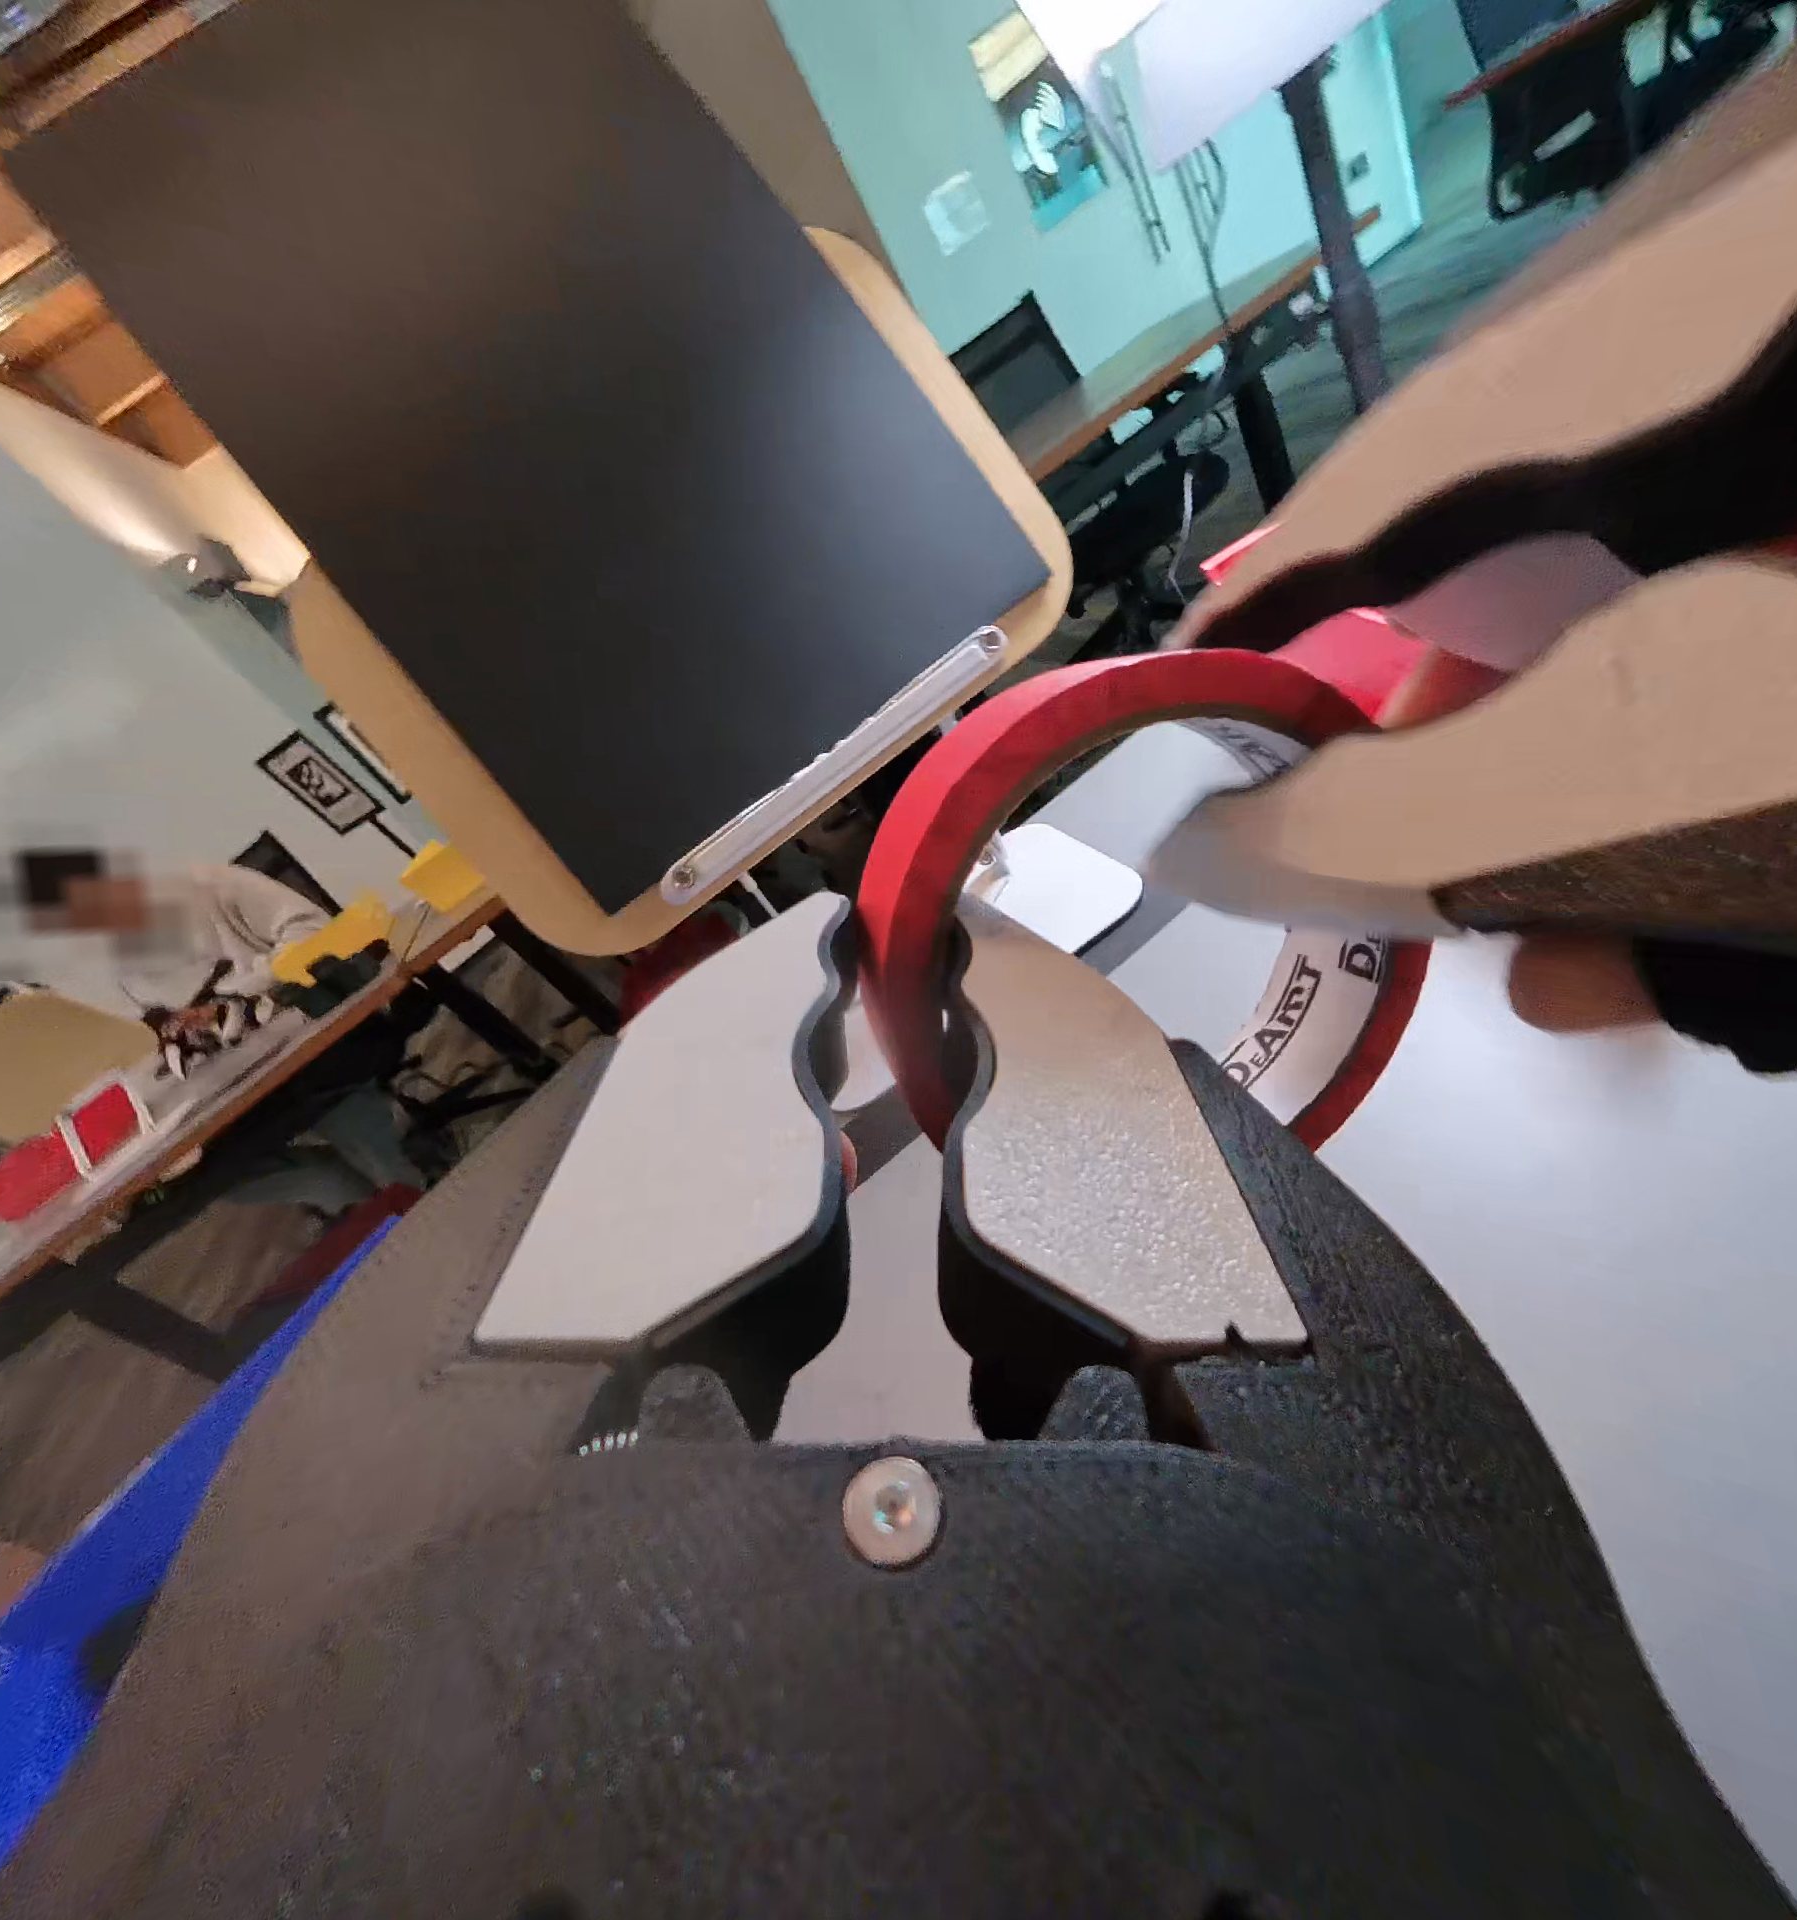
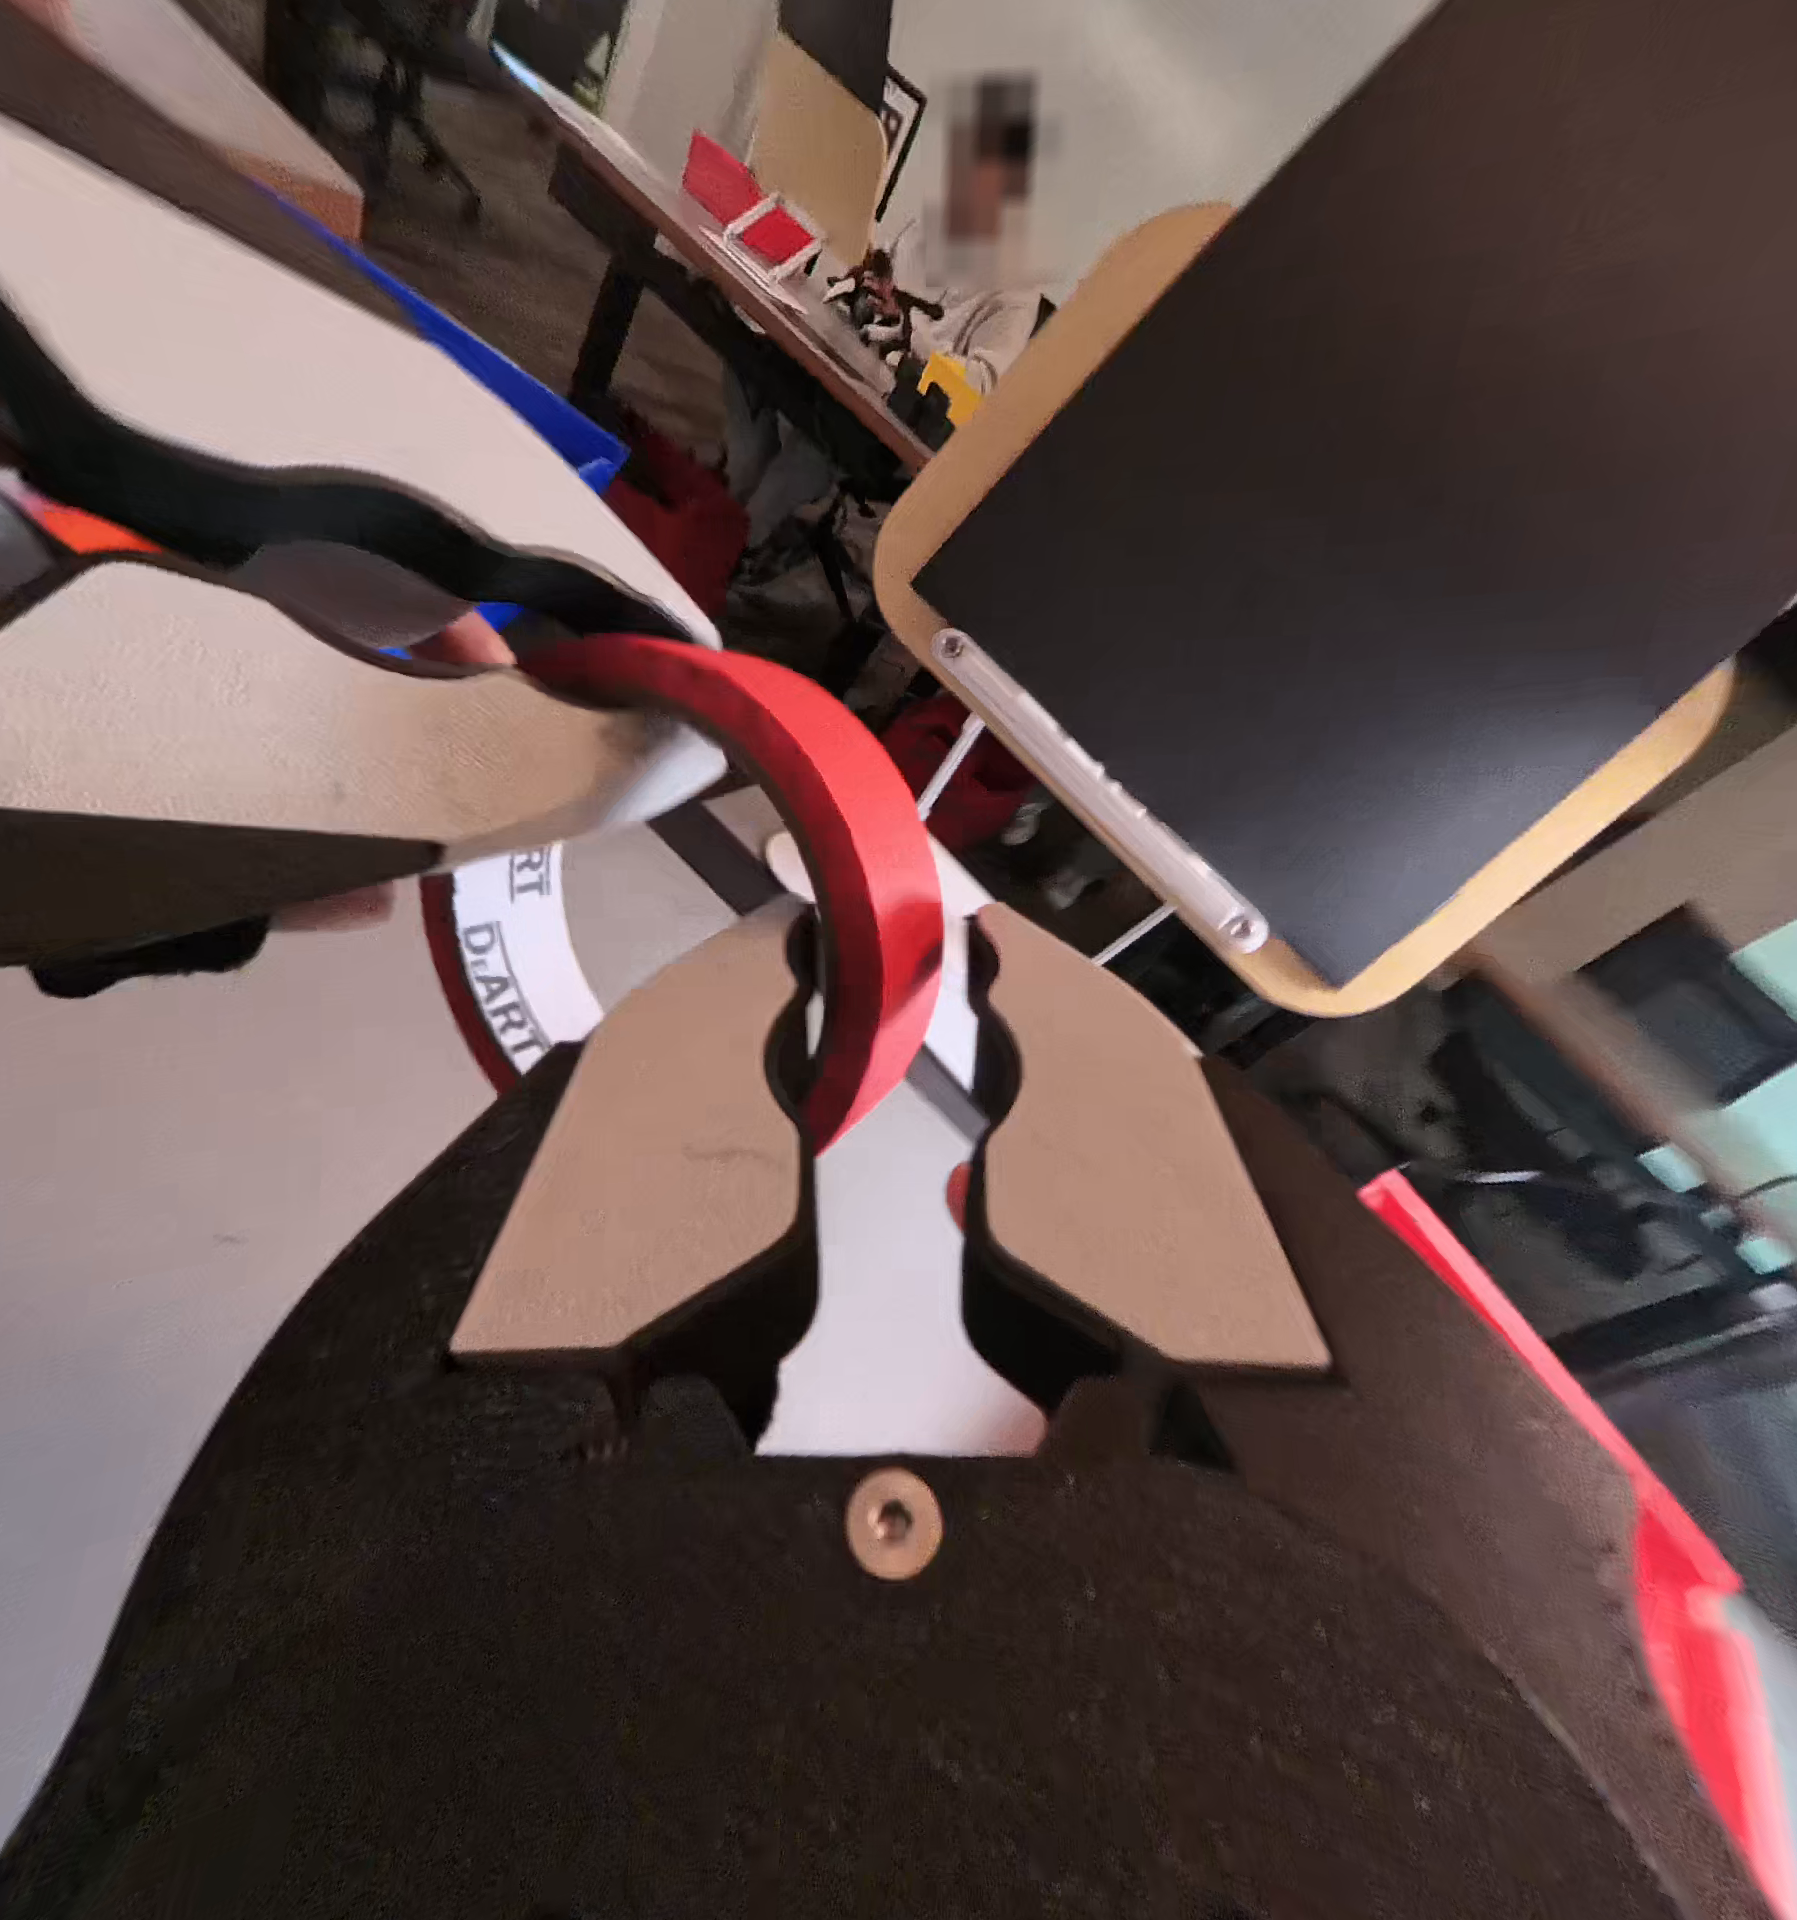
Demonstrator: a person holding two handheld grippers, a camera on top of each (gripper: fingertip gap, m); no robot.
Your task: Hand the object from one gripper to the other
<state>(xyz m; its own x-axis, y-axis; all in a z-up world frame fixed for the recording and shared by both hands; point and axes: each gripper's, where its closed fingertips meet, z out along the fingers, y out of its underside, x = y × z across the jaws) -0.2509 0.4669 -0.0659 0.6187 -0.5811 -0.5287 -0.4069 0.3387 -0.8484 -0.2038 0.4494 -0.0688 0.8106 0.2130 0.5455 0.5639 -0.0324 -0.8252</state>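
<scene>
A roll of red tape [image 1: 977, 748] with a white inner core is held in the air above the white table [image 1: 1600, 1351]. My left gripper [image 1: 899, 935] is shut on the roll's near rim, with both fingers pressing the band. My right gripper [image 1: 1174, 743] reaches in from the upper right, its fingers either side of the opposite rim. In the right wrist view the tape [image 2: 852, 810] passes between my right gripper's [image 2: 894, 925] fingers. It rests against the left finger with a gap to the right one, so the jaws are open. My left gripper [image 2: 712, 701] pinches the roll's far rim.
A black panel with a light wooden frame [image 1: 520, 447] stands just behind the tape, and it also shows in the right wrist view [image 2: 1393, 520]. A blue bin [image 1: 94, 1610] sits at lower left and a red bin [image 2: 1683, 1610] at right. A person sits at a far table [image 1: 250, 1049]. Some 6 cm of space lies between my two pairs of fingers.
</scene>
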